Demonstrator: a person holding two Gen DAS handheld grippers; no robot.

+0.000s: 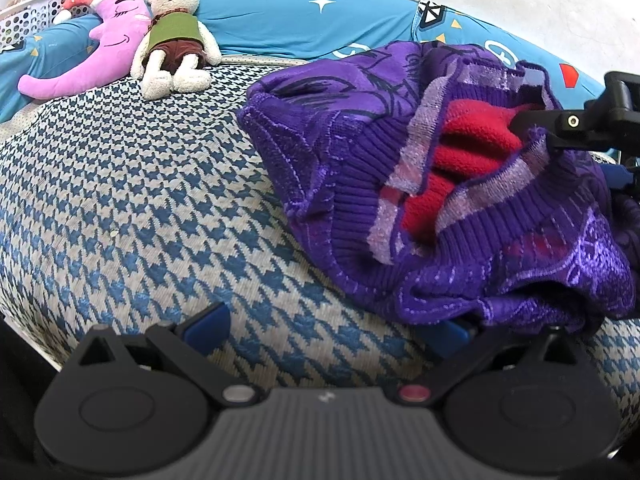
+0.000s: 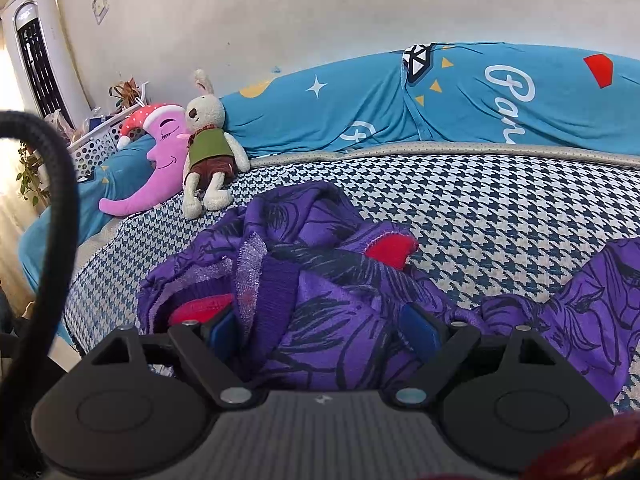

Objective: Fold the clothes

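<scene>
A crumpled purple sweater (image 1: 460,208) with a ribbed hem, a lilac stripe and a red lining (image 1: 472,144) lies on the houndstooth bed cover (image 1: 120,200). My left gripper (image 1: 328,332) stands open at the sweater's near-left edge, its right pad tucked under the cloth and its left pad over bare cover. My right gripper (image 2: 322,330) is open, and the bunched sweater (image 2: 320,304) fills the space between its wide-apart pads. In the left wrist view the right gripper's black finger (image 1: 560,128) reaches into the hem opening next to the red lining.
A plush rabbit (image 2: 208,144) and a pink moon pillow (image 2: 156,168) lie at the bed's far left. Blue patterned pillows (image 2: 480,96) line the wall. A white perforated basket (image 2: 100,140) and a tall white fan unit (image 2: 36,48) stand beyond. A black cable (image 2: 60,200) hangs at left.
</scene>
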